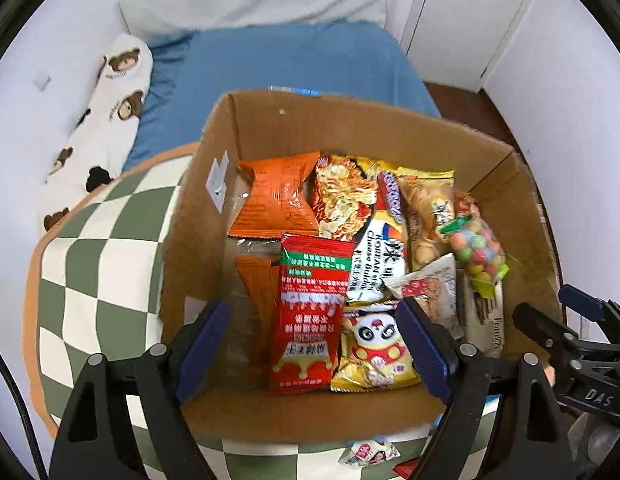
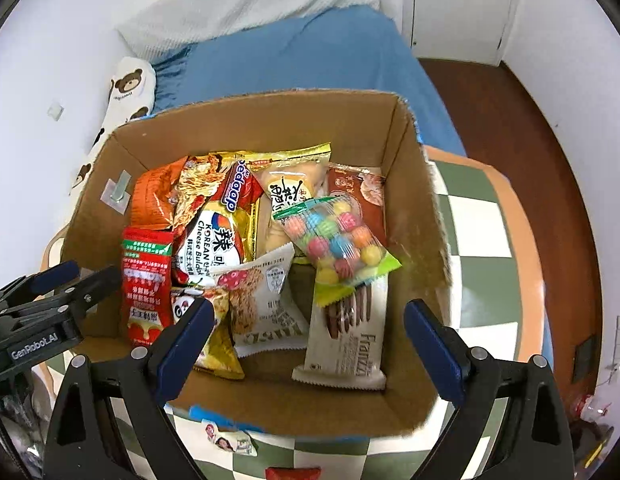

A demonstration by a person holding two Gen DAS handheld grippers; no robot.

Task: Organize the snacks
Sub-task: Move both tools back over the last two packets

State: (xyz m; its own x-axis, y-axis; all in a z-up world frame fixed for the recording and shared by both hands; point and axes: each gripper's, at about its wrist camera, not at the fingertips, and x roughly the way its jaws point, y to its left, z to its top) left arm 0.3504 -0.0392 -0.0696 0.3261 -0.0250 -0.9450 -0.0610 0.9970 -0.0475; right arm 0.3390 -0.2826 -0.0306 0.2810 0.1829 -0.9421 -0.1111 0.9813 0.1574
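1. Left gripper: jaws wide open, nothing held, above box near edge
2. Right gripper: jaws wide open, empty, over same edge
3. Snacks in box: red packet by near wall, candy bag on top, right side
4. Box sits on checkered cushion

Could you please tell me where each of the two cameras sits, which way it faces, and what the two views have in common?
Left wrist: sits on the left gripper, looking steeply down between its open blue pads into the cardboard box; the right gripper shows at the right edge.
Right wrist: sits on the right gripper, looking steeply down into the box from its other side; the left gripper shows at the left edge.
Shared: the box, the red packet, the candy-ball bag, the checkered cushion.
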